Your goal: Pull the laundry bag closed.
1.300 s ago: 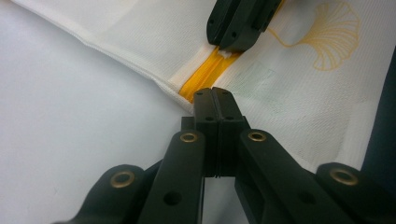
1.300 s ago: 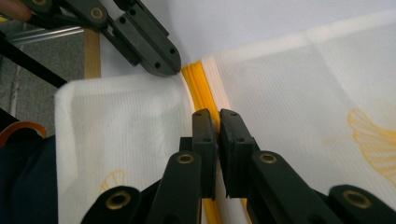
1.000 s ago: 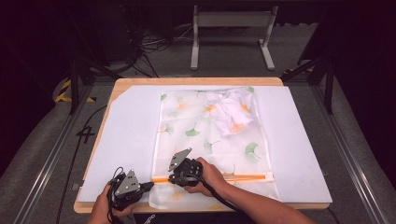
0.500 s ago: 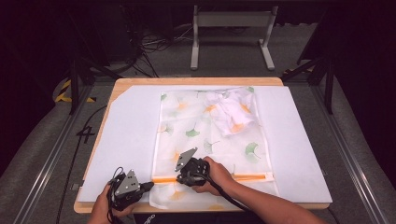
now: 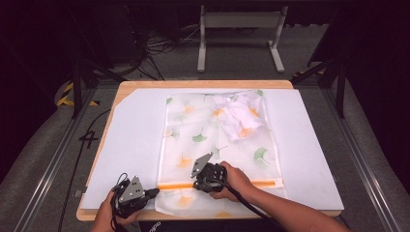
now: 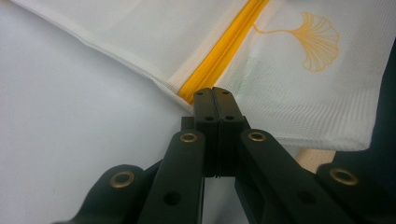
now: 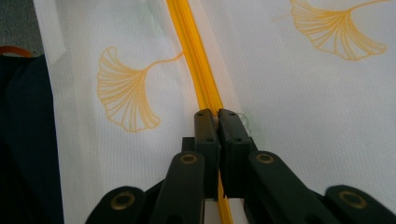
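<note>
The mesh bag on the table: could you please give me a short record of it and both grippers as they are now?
bag: white mesh bag with leaf print, lying flat on the white sheet
contents: crumpled white cloth at its far end
zipper: orange zipper across its near end
left gripper: left gripper, jaws shut at the zipper's left end
right gripper: right gripper, jaws closed over the zipper, further along

One overhead view, two close-ups
</note>
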`<state>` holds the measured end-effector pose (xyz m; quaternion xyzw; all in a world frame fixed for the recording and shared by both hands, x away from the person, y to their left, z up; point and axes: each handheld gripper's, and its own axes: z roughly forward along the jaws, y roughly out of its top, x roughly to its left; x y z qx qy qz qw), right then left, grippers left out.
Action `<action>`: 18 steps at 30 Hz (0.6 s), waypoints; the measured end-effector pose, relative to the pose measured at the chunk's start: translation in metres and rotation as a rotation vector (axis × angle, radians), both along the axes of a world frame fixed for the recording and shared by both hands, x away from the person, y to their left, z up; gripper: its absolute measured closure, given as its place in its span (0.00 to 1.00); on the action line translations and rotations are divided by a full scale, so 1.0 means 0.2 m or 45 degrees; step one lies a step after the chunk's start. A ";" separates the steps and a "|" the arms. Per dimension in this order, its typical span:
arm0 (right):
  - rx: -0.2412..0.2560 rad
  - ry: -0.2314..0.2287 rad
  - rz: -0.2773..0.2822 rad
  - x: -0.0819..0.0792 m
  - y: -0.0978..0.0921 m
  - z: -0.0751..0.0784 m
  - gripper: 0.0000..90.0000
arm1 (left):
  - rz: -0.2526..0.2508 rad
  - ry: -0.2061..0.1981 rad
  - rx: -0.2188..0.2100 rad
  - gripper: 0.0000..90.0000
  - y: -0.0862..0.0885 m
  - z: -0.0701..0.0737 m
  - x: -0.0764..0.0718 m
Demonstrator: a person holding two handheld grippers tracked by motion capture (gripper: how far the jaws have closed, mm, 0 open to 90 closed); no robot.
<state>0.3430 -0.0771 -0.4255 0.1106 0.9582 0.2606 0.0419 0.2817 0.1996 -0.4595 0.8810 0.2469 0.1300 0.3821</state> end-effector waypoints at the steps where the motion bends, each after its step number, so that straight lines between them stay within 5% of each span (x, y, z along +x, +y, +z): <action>1: 0.001 -0.001 -0.014 -0.01 0.00 0.00 0.98 | 0.001 0.000 -0.002 1.00 0.00 0.00 0.00; 18: -0.014 -0.020 0.012 -0.01 -0.01 0.00 1.00 | -0.009 0.009 -0.009 1.00 0.01 0.00 0.01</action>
